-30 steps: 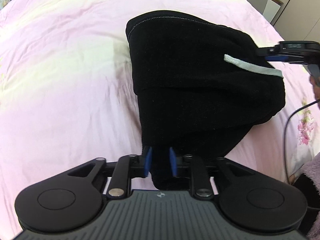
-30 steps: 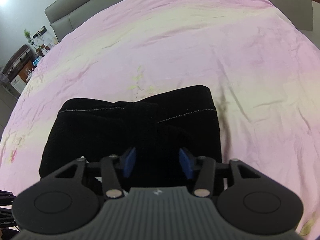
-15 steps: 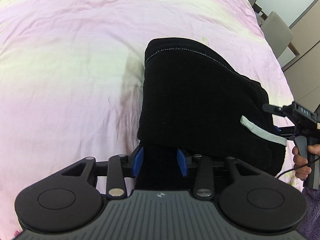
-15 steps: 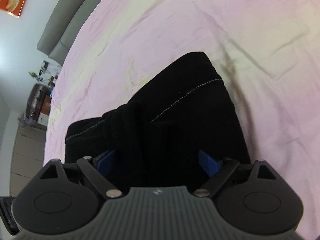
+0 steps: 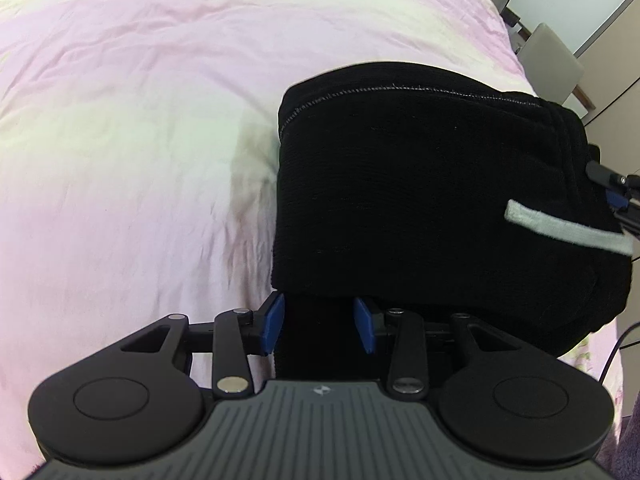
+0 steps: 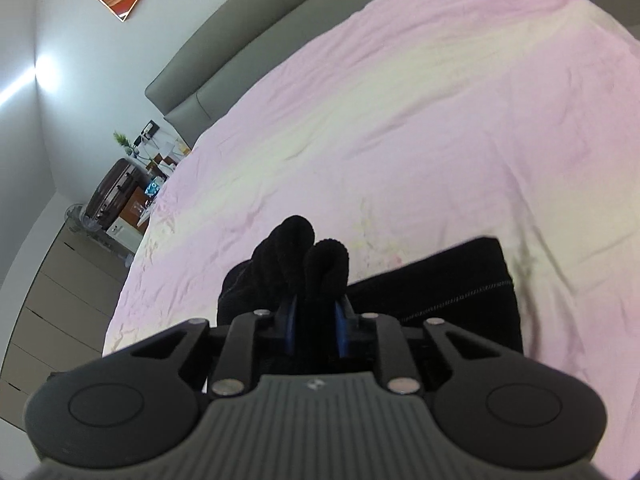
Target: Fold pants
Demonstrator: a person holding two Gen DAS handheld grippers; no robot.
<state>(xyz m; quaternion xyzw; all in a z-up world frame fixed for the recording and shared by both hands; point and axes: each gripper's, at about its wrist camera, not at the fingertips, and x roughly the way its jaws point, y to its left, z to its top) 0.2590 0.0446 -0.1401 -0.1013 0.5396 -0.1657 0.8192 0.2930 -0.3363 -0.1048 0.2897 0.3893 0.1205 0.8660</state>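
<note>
Black pants, folded to a thick block, lying on pink bed, filling centre and right of left wrist frame; stitched hem along upper edge, white strap at right edge

Left gripper at lower centre, blue pads parted, dark fabric between them but pads not visibly pressing it: released, or at most loosely straddling the near edge

Right gripper clenched on a bunched wad of pants, two rounded lobes of cloth bulging up past the pads at frame centre; rest of garment lower right of that view, hem stitching running left to right

Key relation: block's long axis running across left wrist frame, left to right, near edge directly ahead of left gripper, right end pinched by the other tool, whose tip peeks in at right edge. Right one alone has a firm hold, so probably leading any lift or final fold; left likely needing to close before helping

Left view alone: full outline of fold, strap, chairs at upper right. Right view alone: tightness of the pinch, grey headboard, picture on wall at upper left, clutter at left
</note>
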